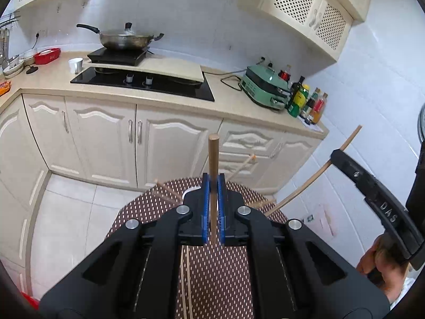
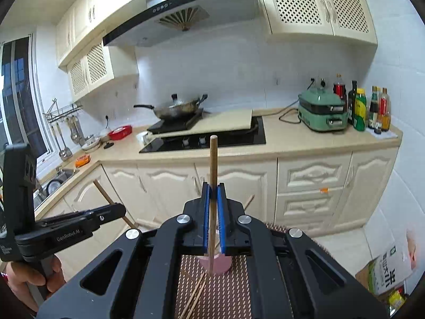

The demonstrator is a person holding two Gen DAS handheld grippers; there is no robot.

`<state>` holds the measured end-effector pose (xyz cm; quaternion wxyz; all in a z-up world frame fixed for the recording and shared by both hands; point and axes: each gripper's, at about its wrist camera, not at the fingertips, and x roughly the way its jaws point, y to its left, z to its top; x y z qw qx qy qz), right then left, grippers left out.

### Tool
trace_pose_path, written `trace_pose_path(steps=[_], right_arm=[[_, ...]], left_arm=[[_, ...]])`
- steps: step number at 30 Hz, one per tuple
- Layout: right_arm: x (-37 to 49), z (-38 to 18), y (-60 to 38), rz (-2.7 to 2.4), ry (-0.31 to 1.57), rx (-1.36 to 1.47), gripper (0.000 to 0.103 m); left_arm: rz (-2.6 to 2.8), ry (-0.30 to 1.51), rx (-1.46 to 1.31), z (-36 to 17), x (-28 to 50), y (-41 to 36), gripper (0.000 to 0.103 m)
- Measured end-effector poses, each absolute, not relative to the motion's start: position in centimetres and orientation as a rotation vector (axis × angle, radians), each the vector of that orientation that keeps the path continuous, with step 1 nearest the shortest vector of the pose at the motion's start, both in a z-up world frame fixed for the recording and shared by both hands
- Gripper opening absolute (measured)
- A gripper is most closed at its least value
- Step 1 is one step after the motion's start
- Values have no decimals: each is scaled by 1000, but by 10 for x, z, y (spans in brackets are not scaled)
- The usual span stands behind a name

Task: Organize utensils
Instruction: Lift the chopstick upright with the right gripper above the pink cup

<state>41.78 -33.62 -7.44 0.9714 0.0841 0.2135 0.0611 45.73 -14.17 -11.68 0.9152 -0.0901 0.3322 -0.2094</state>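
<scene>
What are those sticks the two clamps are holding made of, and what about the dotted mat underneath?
The stick between the left gripper's jaws and the stick in the right gripper look like bamboo or wood: matte tan, faint grain, unpainted. The mat seems woven plastic or fabric, brown with pale flecks; hard to say which.

Two claws [image 1: 213, 186] [image 2: 213, 194], each clamped on one chopstick [image 1: 213, 159] [image 2: 213, 159]. One pink cup [image 2: 215, 264] stands on the table [image 2: 225, 292]. Loose chopsticks [image 2: 195, 299] lie there, too bunched to count.
</scene>
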Motion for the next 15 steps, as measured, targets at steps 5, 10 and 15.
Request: trace_pose_path(steps=[5,10,15], right_arm=[[442,-72,-348,124,406,155,5],[467,-80,-350,150,418,154,5],[487,-91,-348,179,444,154,5]], left_arm=[[-389,678,-195,-119,482,-149,6],[-362,691,-204,-126,503,-155,6],[-344,715,-200,-138,522,-163,6]])
